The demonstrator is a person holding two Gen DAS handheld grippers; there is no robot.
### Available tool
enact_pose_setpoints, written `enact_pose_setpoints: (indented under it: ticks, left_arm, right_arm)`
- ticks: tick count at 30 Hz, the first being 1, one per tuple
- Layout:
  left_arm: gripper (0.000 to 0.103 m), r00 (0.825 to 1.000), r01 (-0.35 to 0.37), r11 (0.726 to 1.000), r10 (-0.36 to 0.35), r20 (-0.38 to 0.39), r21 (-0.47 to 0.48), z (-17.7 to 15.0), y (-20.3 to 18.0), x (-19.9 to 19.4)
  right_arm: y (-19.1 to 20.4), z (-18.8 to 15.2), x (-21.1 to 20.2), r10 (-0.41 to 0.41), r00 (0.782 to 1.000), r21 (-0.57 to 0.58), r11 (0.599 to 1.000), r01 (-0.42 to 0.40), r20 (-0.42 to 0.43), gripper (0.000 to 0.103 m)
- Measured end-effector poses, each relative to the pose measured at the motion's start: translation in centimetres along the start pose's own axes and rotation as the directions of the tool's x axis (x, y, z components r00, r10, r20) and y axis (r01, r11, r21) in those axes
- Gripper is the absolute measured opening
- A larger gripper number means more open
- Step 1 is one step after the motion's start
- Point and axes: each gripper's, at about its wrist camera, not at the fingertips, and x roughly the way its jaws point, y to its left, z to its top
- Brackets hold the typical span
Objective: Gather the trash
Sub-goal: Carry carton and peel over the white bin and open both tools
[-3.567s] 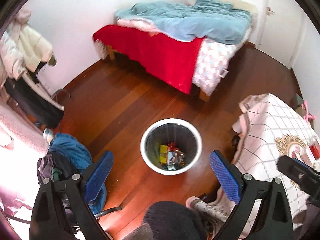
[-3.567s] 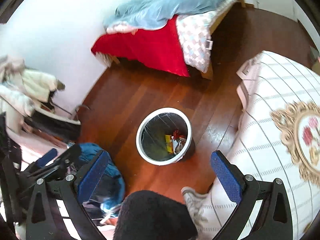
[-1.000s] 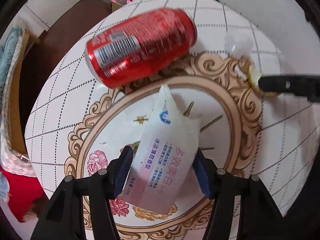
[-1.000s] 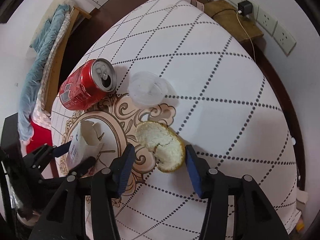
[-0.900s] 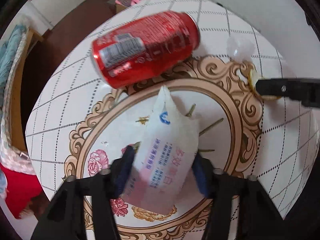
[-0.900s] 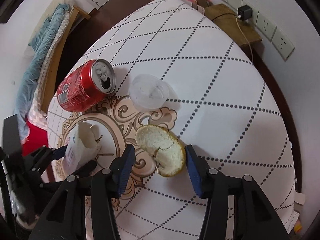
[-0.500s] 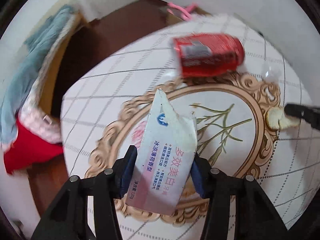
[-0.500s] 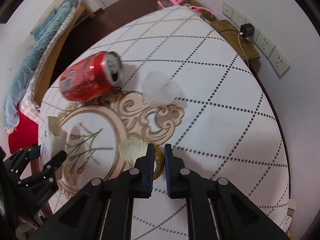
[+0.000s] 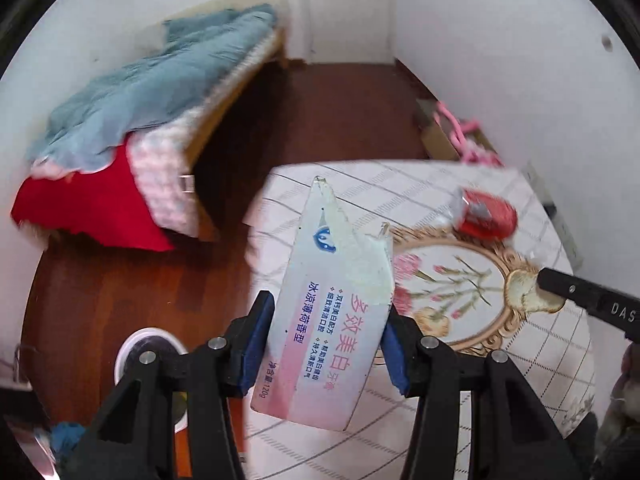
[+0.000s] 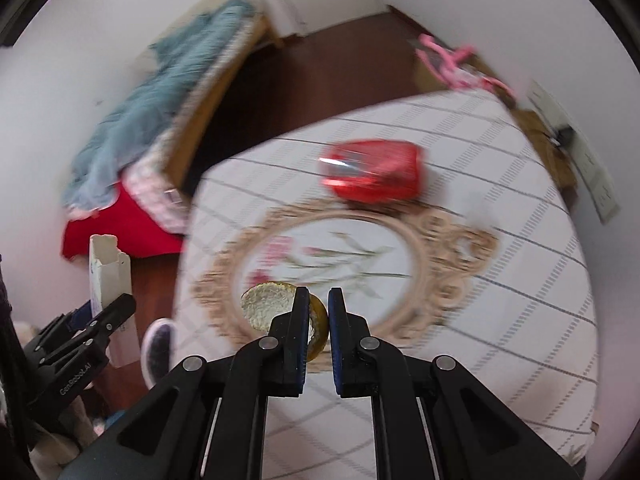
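Note:
My left gripper (image 9: 326, 344) is shut on a torn white and pink toothpaste box (image 9: 332, 312), held in the air beside the table; the box also shows in the right wrist view (image 10: 106, 276). My right gripper (image 10: 319, 312) is shut on a piece of orange peel (image 10: 268, 306), lifted over the table; the peel also shows in the left wrist view (image 9: 524, 290). A red soda can (image 10: 374, 176) lies on its side on the round table (image 10: 500, 280); it also shows in the left wrist view (image 9: 486, 220). The white-rimmed trash bin (image 9: 138, 346) stands on the floor, partly hidden behind my left fingers.
A clear plastic lid (image 10: 482, 210) lies on the tablecloth near the can. A bed (image 9: 132, 120) with blue and red covers stands at the far wall. Dark wooden floor (image 9: 320, 120) lies between bed and table. A box with pink hangers (image 9: 460, 136) sits behind the table.
Both grippers have lifted off the table and swung left toward the room, carrying the box and the peel. The trash bin has come into the left wrist view.

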Motion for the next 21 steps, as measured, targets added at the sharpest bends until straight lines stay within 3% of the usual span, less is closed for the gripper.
enact_pose_setpoints:
  ticks: [4, 8, 11, 12, 17, 21]
  left_arm:
    - [0.047, 0.998, -0.037, 0.994, 0.042, 0.038, -0.108, -0.6, 7.0, -2.8]
    - [0.047, 0.995, -0.097, 0.968, 0.103, 0.013, -0.230, -2.8, 14.9, -3.4]
    - [0.047, 0.988, -0.152, 0.928, 0.143, -0.053, -0.339, -5.8, 21.6, -2.2]
    - [0.047, 0.984, -0.179, 0.903, 0.153, -0.096, -0.392, -7.4, 24.7, -1.1]
    - [0.047, 0.966, -0.223, 0.812, 0.109, -0.235, -0.540, -13.2, 34.0, 4.3]
    - [0.047, 0.949, -0.251, 0.759, 0.070, -0.308, -0.601, -16.6, 38.2, 8.5]
  right_arm:
    - [7.3, 0.0, 0.1, 0.085, 0.996, -0.092, 0.992, -0.086, -0.015, 0.010]
    - [15.4, -1.2, 2.3, 0.156, 0.984, -0.190, 0.967, -0.170, -0.085, 0.010]
    - [21.9, -3.3, 5.6, 0.177, 0.971, -0.265, 0.940, -0.215, -0.159, 0.010]
    - [24.5, -4.3, 7.5, 0.184, 0.962, -0.287, 0.928, -0.237, -0.201, 0.010]
    - [33.2, -8.3, 15.9, 0.136, 0.935, -0.379, 0.888, -0.262, -0.328, 0.010]
    - [39.0, -11.8, 24.0, 0.052, 0.904, -0.443, 0.859, -0.257, -0.424, 0.010]
